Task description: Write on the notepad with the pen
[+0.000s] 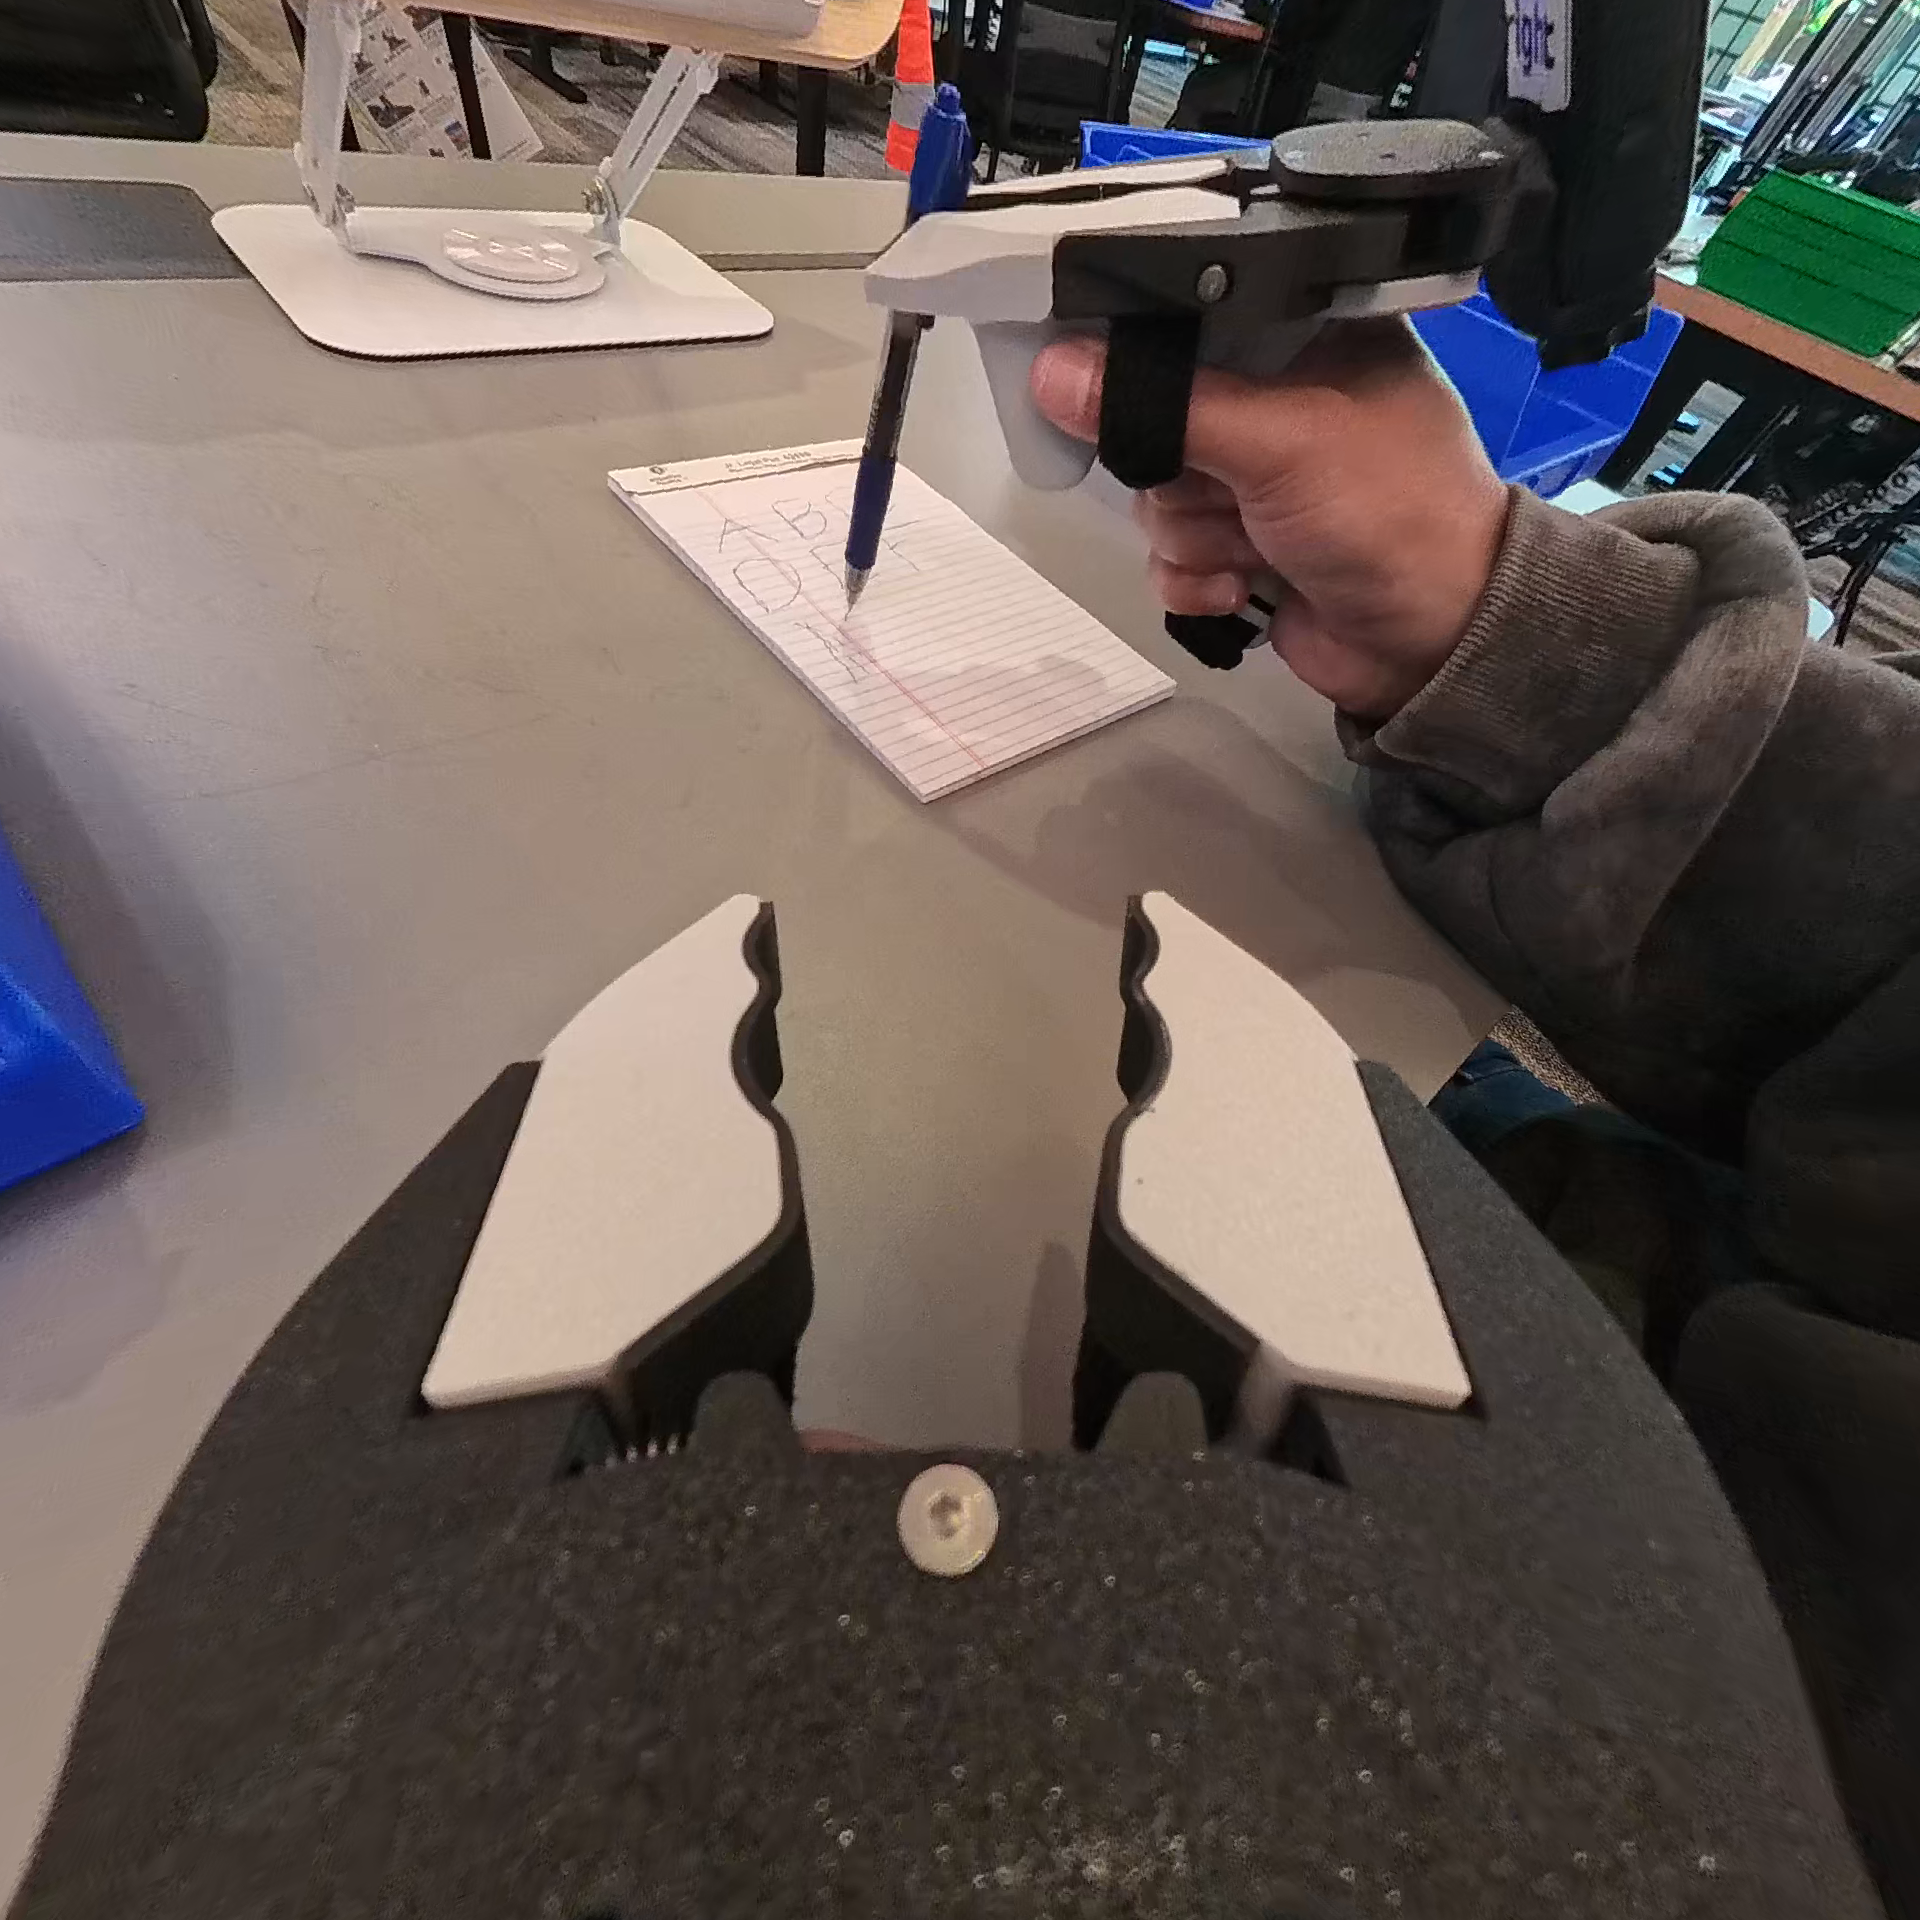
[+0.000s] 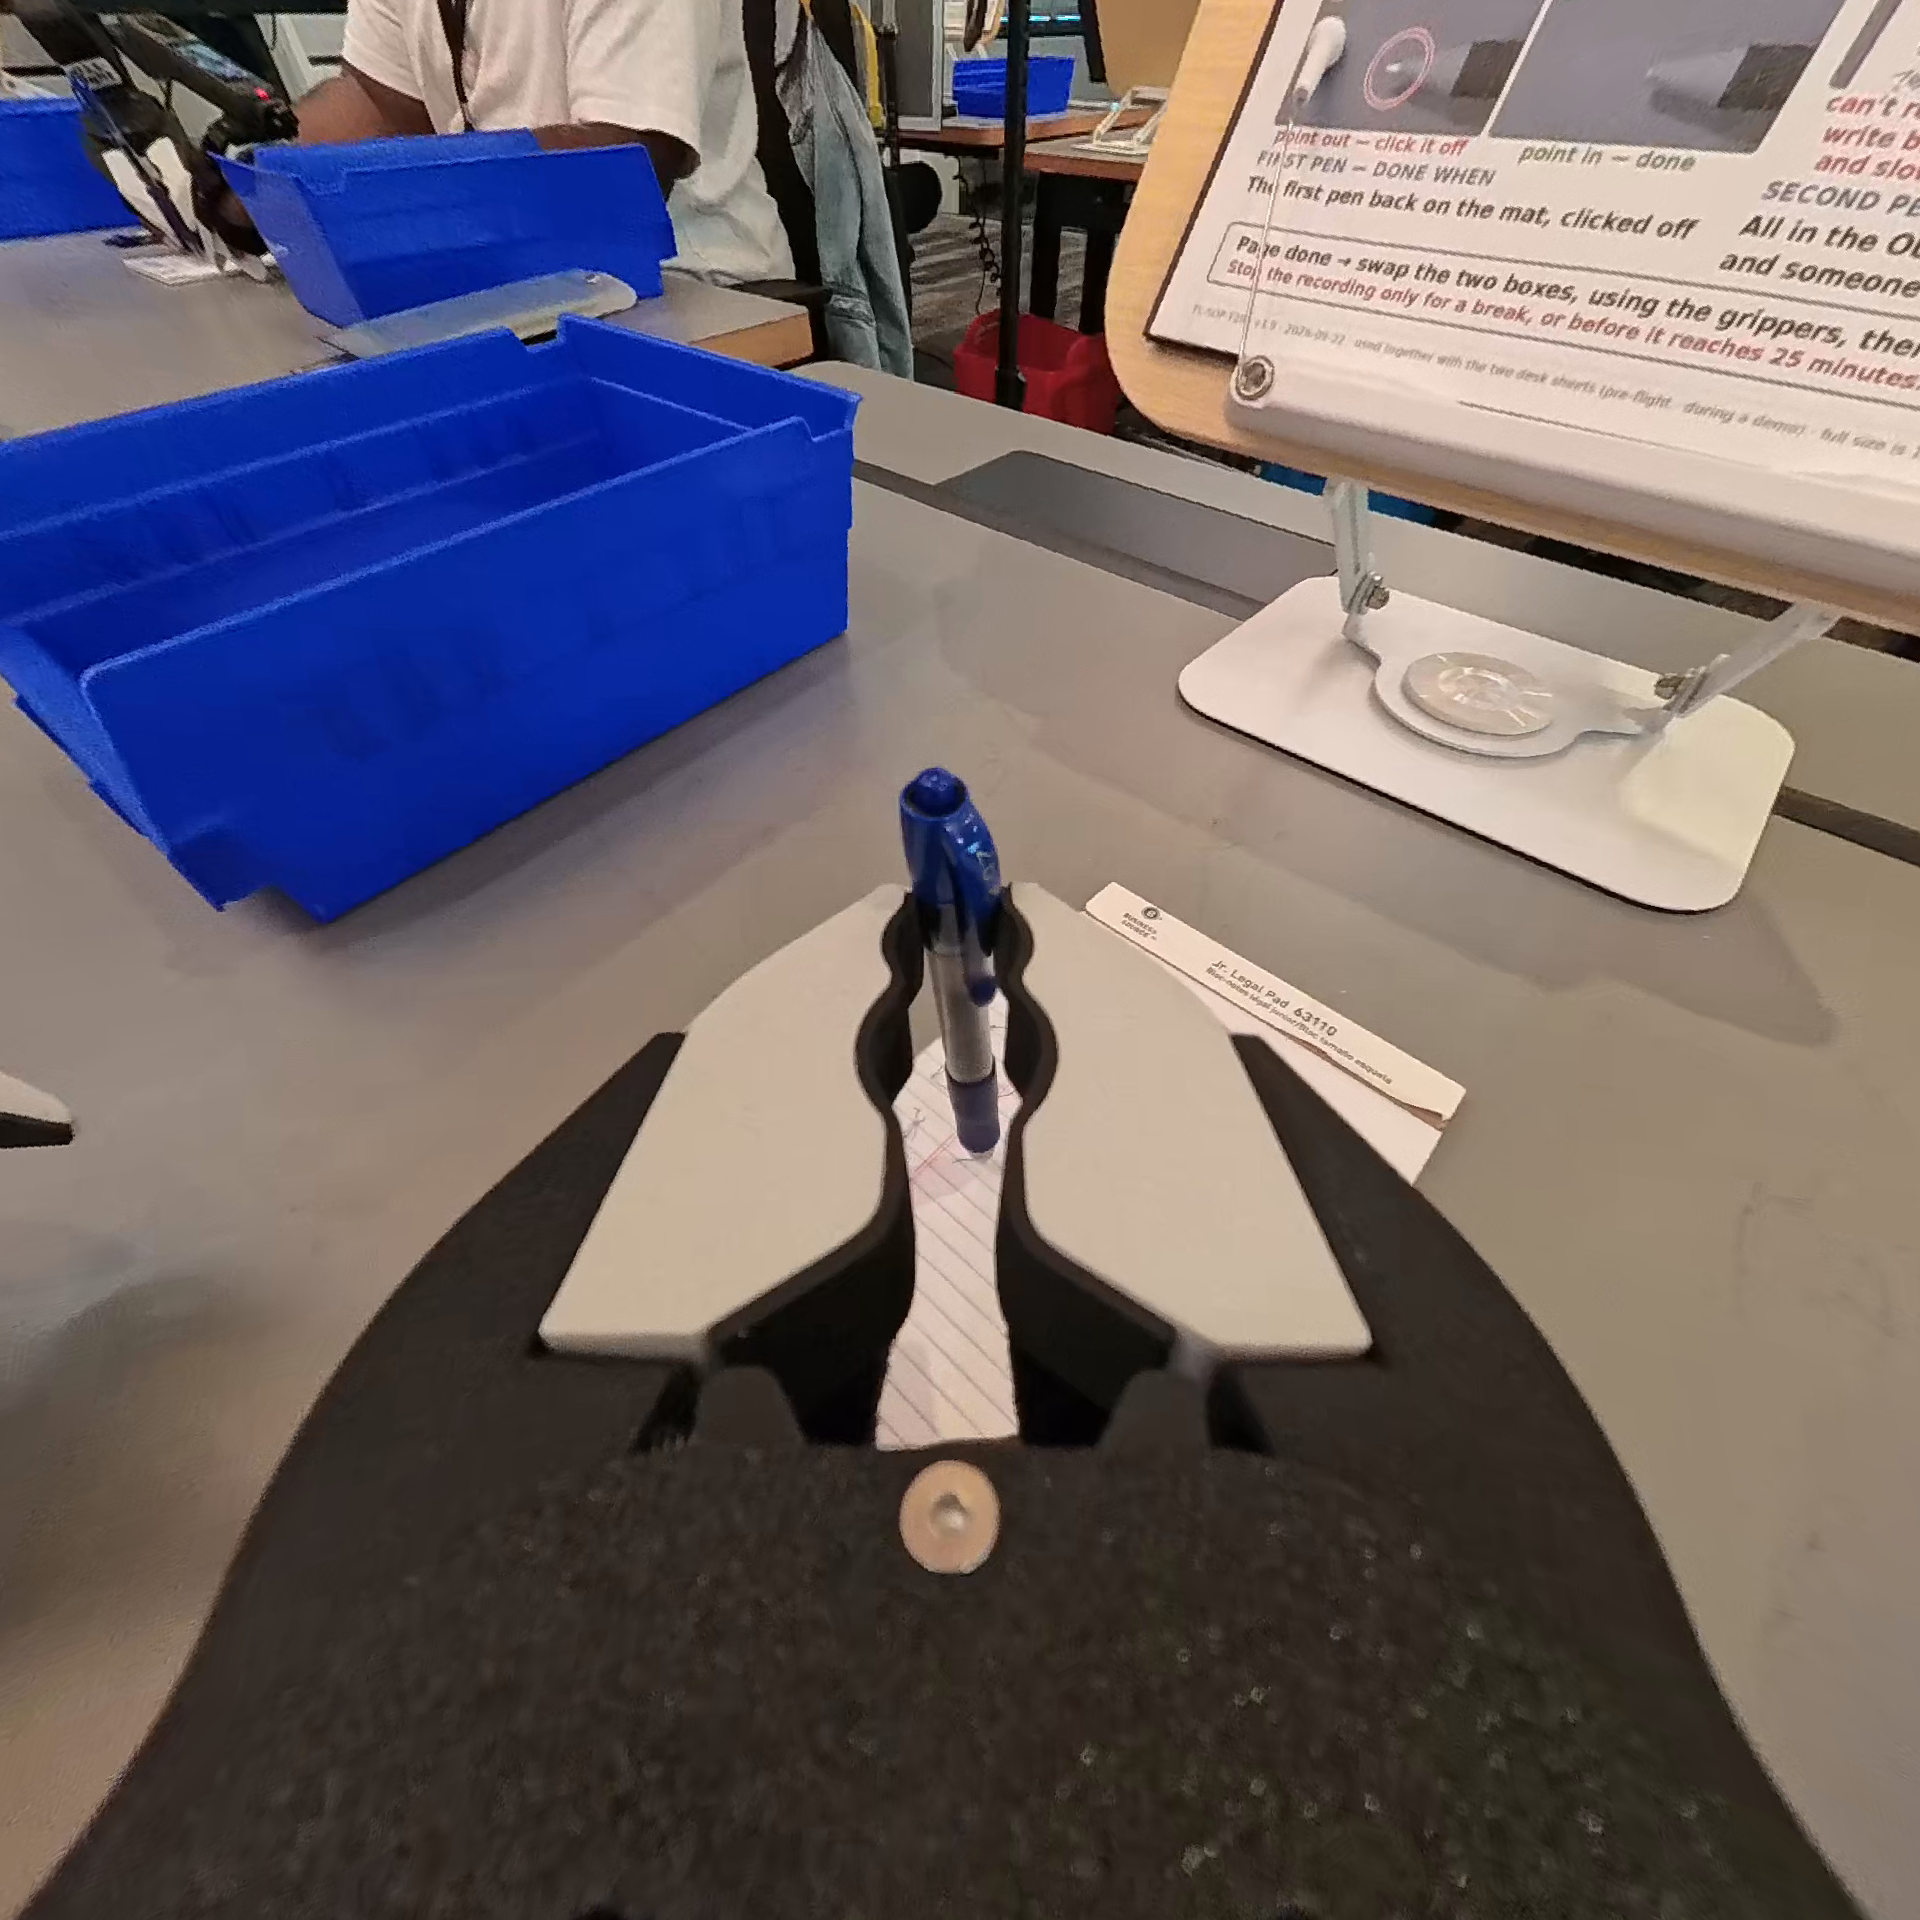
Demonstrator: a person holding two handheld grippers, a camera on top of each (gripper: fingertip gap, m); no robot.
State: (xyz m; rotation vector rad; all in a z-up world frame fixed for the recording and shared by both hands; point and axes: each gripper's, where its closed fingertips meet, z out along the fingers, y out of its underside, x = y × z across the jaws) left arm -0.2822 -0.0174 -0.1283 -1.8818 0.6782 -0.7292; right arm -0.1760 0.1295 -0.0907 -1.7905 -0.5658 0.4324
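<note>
A white lined notepad (image 1: 914, 634) lies on the grey table (image 1: 364, 675), with handwritten letters on its upper lines. My right gripper (image 1: 914, 272) is shut on a blue pen (image 1: 878, 488), held nearly upright with its tip touching the page. In the right wrist view the pen (image 2: 961, 997) stands clamped at the tips of my right gripper (image 2: 958, 914), above the notepad (image 2: 1340, 1049). My left gripper (image 1: 951, 914) is open and empty, hovering over the bare table in front of the notepad.
A white stand (image 1: 499, 275) holding an instruction board (image 2: 1558, 208) sits behind the notepad. A blue bin (image 2: 416, 603) stands to the left, its corner at the edge of the left wrist view (image 1: 42, 1039). A person's hand and grey sleeve (image 1: 1621, 790) hold the right gripper. The tips of one gripper are about 20 cm away from the tips of the other.
</note>
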